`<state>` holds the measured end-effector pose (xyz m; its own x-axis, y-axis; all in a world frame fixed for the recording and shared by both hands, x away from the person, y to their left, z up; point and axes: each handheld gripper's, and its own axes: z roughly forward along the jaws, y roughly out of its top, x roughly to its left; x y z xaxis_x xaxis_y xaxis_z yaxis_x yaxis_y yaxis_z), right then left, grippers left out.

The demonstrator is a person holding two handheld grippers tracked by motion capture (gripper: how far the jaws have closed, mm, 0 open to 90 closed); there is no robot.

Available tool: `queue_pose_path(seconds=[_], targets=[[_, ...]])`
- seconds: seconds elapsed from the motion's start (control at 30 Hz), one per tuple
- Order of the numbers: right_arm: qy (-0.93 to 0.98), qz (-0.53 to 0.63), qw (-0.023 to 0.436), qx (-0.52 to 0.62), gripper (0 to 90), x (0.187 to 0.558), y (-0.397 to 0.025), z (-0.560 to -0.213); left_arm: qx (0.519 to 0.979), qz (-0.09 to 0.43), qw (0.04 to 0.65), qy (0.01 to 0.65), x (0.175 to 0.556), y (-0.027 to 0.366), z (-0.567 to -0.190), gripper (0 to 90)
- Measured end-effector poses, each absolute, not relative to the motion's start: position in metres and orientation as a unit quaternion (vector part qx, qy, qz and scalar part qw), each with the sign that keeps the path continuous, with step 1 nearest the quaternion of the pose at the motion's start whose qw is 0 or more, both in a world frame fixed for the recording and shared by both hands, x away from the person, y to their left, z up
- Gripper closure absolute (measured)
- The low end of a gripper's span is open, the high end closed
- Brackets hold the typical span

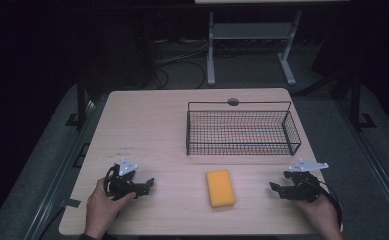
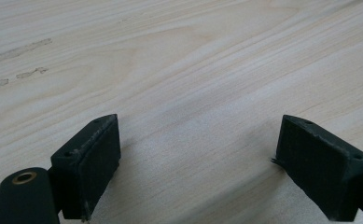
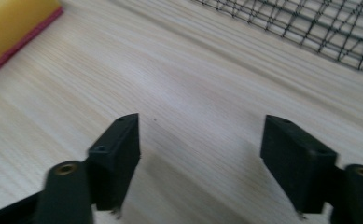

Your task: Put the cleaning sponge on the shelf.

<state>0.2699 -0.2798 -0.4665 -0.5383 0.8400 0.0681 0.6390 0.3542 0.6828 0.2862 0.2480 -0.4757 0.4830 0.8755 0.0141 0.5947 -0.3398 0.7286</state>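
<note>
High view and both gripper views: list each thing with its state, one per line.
Left claw: open, empty, low over the table.
Right claw: open, empty, low over the table.
Sponge: lying flat, untouched, between the claws.
Wire basket: upright, empty.
Table: bare wood.

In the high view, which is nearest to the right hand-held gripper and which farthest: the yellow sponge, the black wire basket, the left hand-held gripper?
From the right hand-held gripper:
1. Yellow rectangular sponge, to its left.
2. Black wire basket, behind it.
3. Left hand-held gripper, at the table's far left side.
</note>
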Motion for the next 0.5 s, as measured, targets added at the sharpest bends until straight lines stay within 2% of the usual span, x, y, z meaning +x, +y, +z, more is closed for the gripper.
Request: queue_pose_path(seconds=[0.03,0.07,0.1,0.17,0.2,0.23,0.27,0.3,0.4,0.43,0.47,0.5], targets=[[0.811,0.341,0.148,0.452,36.6,0.270,-0.279,-0.465,0.792,0.207,0.339,0.464,0.286,0.248,-0.476,12.8],[0.813,0.347,0.144,0.446,44.9,0.269,-0.277,-0.461,0.792,0.207,0.339,0.464,0.286,0.248,-0.476,12.8],[0.813,0.347,0.144,0.446,44.9,0.269,-0.277,-0.461,0.792,0.207,0.339,0.464,0.286,0.248,-0.476,12.8],[0.813,0.354,0.142,0.441,51.7,0.269,-0.275,-0.457,0.792,0.207,0.339,0.464,0.286,0.248,-0.476,12.9],[0.813,0.360,0.138,0.437,59.7,0.269,-0.273,-0.454,0.792,0.207,0.339,0.464,0.286,0.248,-0.476,12.8],[0.813,0.360,0.138,0.437,59.7,0.269,-0.273,-0.454,0.792,0.207,0.339,0.464,0.286,0.248,-0.476,12.8],[0.813,0.366,0.133,0.434,67.3,0.270,-0.271,-0.452,0.792,0.207,0.339,0.464,0.286,0.248,-0.476,12.8],[0.813,0.366,0.133,0.434,67.3,0.270,-0.271,-0.452,0.792,0.207,0.339,0.464,0.286,0.248,-0.476,12.8],[0.816,0.368,0.125,0.428,77.4,0.272,-0.266,-0.448,0.792,0.207,0.339,0.464,0.286,0.248,-0.476,12.8],[0.819,0.366,0.119,0.425,84.1,0.274,-0.263,-0.447,0.792,0.207,0.339,0.464,0.286,0.248,-0.476,12.8],[0.819,0.366,0.119,0.425,84.1,0.274,-0.263,-0.447,0.792,0.207,0.338,0.464,0.286,0.248,-0.476,12.8],[0.821,0.364,0.115,0.425,88.1,0.275,-0.261,-0.446,0.792,0.207,0.339,0.464,0.286,0.248,-0.476,12.8]])
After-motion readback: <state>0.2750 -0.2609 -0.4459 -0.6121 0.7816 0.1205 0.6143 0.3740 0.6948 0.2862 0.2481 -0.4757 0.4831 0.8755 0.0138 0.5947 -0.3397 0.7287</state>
